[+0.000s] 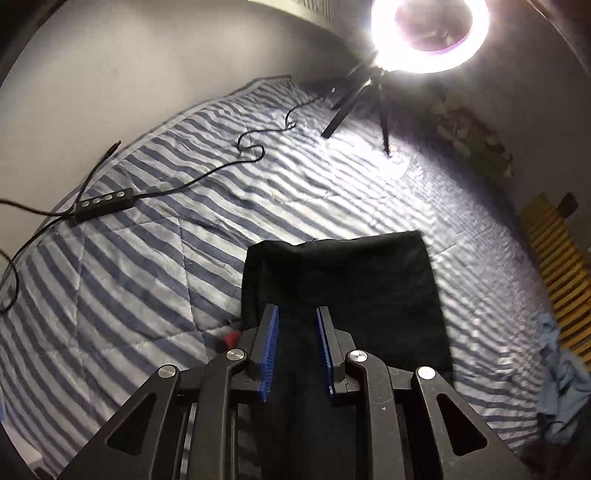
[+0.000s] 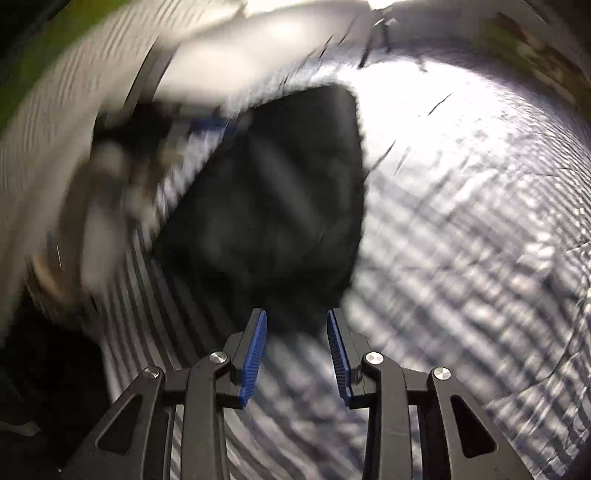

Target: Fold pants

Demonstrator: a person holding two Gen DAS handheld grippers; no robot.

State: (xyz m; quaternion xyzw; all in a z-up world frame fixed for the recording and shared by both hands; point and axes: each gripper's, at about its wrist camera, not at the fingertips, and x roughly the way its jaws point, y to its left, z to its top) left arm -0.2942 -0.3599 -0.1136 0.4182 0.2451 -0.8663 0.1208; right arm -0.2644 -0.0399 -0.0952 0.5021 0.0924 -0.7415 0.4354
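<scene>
Left tool (image 1: pixel 296 314) parted over folded black pants (image 1: pixel 343 280); nothing gripped.

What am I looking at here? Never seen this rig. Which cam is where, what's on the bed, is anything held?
There is no robot arm: a person holds a two-finger claw in each hand, and each claw carries a fisheye camera looking forward along its fingers.

The sharp picture comes from the left claw. Its blue pads stand apart over the black pants, which lie folded into a compact rectangle on a blue-and-white striped blanket. Nothing is pinched.

The blurred picture comes from the right claw. It is also open, with the pants' near edge showing just beyond its tips and nothing gripped.

Also on the bed: a ring light on a small tripod, its cable with an inline button remote, and some light blue cloth at the right edge.
</scene>
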